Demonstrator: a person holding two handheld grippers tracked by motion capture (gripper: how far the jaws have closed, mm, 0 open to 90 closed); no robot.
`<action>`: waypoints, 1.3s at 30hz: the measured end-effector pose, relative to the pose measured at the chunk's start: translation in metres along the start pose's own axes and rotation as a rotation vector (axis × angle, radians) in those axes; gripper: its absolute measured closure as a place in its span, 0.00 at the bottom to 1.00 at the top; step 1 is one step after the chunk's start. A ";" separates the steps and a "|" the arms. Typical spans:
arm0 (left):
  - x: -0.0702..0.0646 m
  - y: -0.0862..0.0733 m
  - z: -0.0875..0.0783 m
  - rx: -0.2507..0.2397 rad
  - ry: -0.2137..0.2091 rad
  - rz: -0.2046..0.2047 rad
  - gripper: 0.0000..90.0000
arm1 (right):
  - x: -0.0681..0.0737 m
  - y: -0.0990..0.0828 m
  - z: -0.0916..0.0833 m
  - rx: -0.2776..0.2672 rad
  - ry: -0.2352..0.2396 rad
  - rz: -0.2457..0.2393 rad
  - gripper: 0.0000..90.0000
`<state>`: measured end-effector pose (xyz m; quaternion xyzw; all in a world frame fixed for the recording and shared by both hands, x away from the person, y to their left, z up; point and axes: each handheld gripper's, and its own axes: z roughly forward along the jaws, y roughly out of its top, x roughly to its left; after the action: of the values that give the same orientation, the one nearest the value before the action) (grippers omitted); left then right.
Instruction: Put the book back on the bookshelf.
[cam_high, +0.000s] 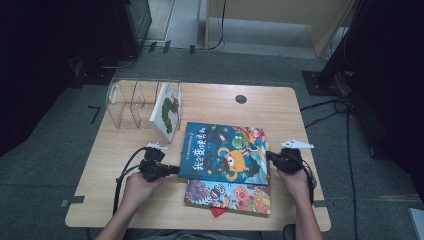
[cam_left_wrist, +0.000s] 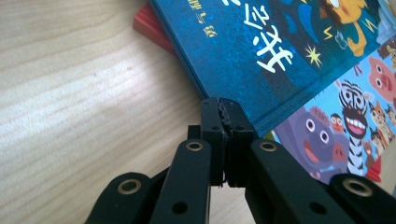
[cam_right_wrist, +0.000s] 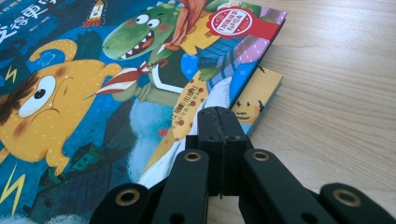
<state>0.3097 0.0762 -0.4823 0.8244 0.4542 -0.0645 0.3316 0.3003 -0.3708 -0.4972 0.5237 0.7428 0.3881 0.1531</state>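
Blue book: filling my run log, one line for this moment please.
left tongs shut at blue book left edge | right tongs shut at right edge | book flat on stack

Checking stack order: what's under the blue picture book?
Under the blue picture book lies a colourful animal-cover book, its near strip showing; a red corner pokes out below. The rest is covered.

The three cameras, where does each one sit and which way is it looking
High view: above the person's side, looking forward and down on the table; forearms, both hands show.
Left gripper view: on the left gripper, facing the blue book; shut jaws show.
Right gripper view: on the right gripper; shut jaws show.
All share the blue book.
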 end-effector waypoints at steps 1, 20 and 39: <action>0.001 0.001 0.000 0.004 0.004 -0.007 0.94 | 0.000 0.000 0.000 -0.002 0.001 -0.005 1.00; 0.020 0.037 0.007 -0.020 0.030 -0.040 0.53 | -0.002 0.000 0.004 0.003 -0.017 0.002 1.00; 0.021 0.064 0.034 0.021 0.004 -0.063 0.42 | -0.002 0.000 0.005 0.001 -0.019 -0.004 1.00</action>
<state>0.3794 0.0470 -0.4861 0.8133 0.4798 -0.0782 0.3197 0.3043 -0.3705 -0.5003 0.5258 0.7425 0.3825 0.1609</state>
